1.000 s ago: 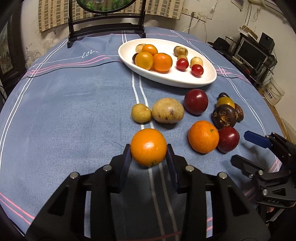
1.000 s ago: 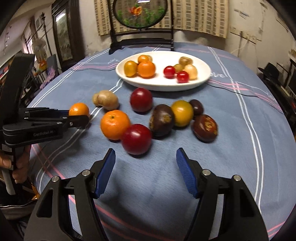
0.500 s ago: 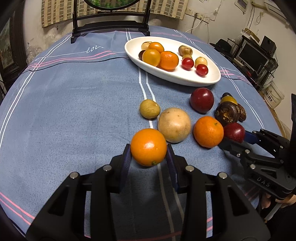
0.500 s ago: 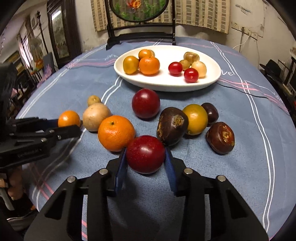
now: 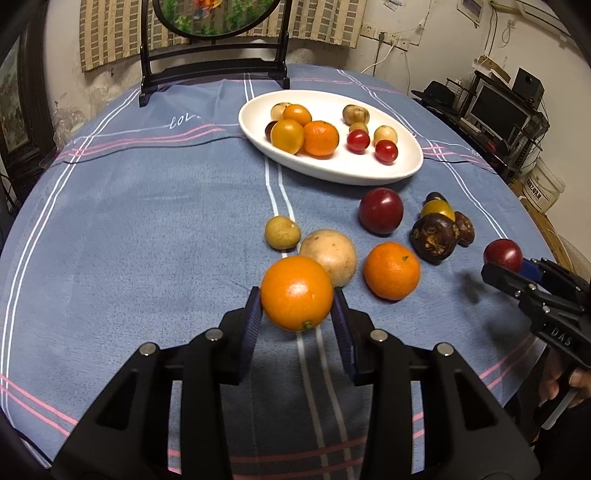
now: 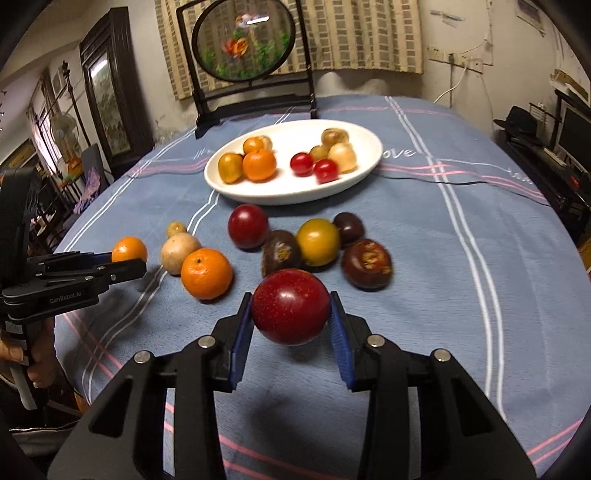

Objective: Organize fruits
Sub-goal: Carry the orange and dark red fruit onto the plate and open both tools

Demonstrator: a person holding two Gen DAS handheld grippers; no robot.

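Wall (image 6: 461, 33): stained plaster, upper frame.
Hanging (image 6: 351, 33): checked woven cloth, top centre.
Screen (image 6: 244, 40): round painted panel, dark stand.
Cabinet (image 6: 107, 103): dark wood, upper left.
Monitor (image 5: 496, 112): shelf, right edge.

Two claw-mounted fisheyes, angled down, close over tablecloth (image 5: 147, 229), sharing white plate (image 6: 288, 195)

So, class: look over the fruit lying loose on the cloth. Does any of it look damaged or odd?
Yes. Two dark brown fruits beside the yellow fruit have split, crusty patches on their skins; the others look smooth and whole.
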